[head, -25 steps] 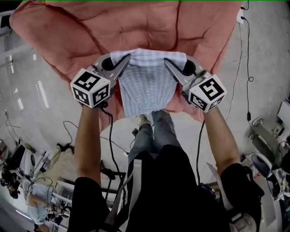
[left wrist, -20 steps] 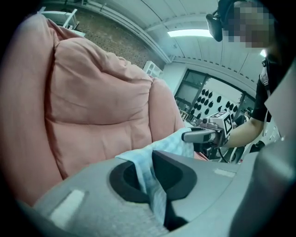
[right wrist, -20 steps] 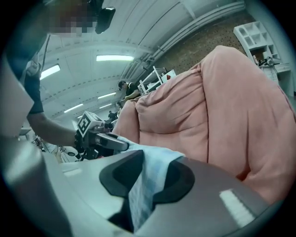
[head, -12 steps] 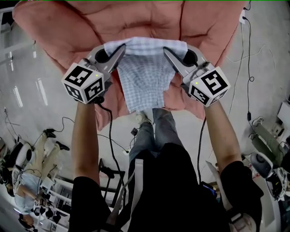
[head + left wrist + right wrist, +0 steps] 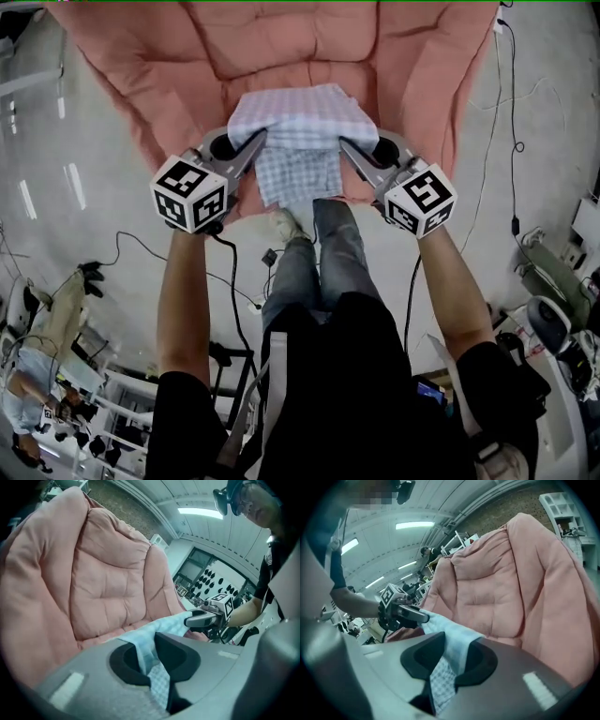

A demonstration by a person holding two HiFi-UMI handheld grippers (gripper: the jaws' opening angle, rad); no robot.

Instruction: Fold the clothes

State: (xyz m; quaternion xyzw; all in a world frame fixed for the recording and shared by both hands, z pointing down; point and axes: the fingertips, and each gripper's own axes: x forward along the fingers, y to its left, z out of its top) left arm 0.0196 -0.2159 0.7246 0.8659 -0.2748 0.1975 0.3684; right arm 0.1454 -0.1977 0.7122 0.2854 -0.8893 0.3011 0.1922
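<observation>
My left gripper (image 5: 257, 146) is clenched on one corner of the checked garment (image 5: 298, 120), and my right gripper (image 5: 351, 150) is clamped on the opposite corner. In both gripper views the cloth runs pinched between the pads. The lower part of the garment hangs over the front edge of the pink cushion (image 5: 281, 42), just above my shoe (image 5: 286, 225), and the rest lies on the seat beyond my jaws. To lay this fold well I would keep both corners level and the stretch between them taut, then lower them together and let go only once the cloth lies flat. I can't quite tell from here whether the layers underneath sit square. The cushion's front lip is my near limit. Past the garment the seat offers bare room before the backrest rises. The cables (image 5: 511, 131) on the floor (image 5: 84, 141) lie well apart from my work
</observation>
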